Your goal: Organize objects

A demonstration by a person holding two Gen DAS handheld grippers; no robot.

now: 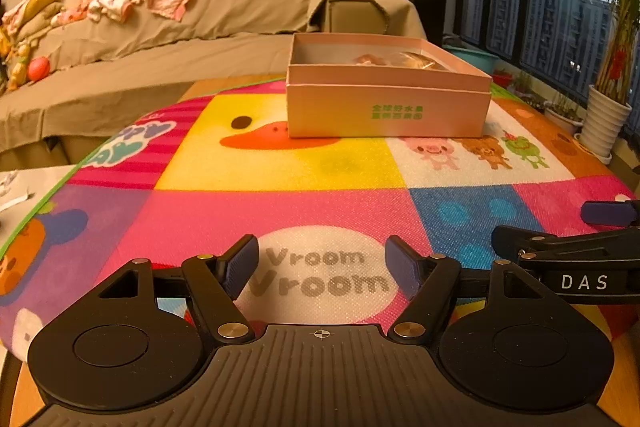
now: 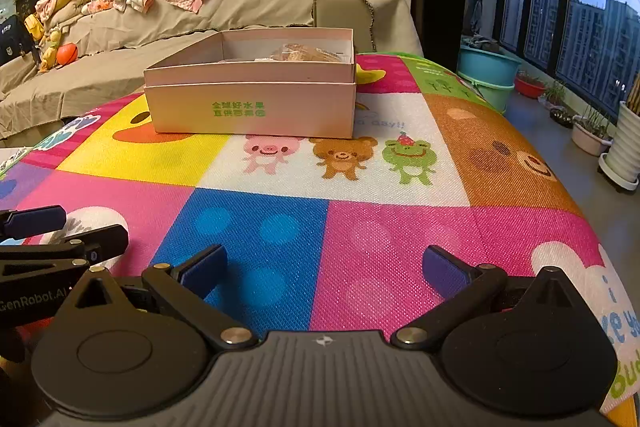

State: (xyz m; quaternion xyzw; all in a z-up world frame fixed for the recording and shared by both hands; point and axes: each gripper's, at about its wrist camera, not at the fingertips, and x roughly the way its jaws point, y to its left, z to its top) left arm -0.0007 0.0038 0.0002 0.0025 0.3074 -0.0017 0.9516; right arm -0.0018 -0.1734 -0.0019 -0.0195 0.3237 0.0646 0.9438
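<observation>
Both tools, left tool (image 1: pixel 322 267) and right tool (image 2: pixel 324 269), hover spread and empty, well short of the pink box (image 1: pixel 386 107) ahead.

A bright cartoon-print play mat (image 2: pixel 360 227) covers the surface — a pale pink open box (image 2: pixel 252 107) (green lettering on its side) sits on it, apparently holding wrapped items.

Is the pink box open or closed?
Open. The pink box has no lid on top, and wrapped things show inside past its rim.
</observation>
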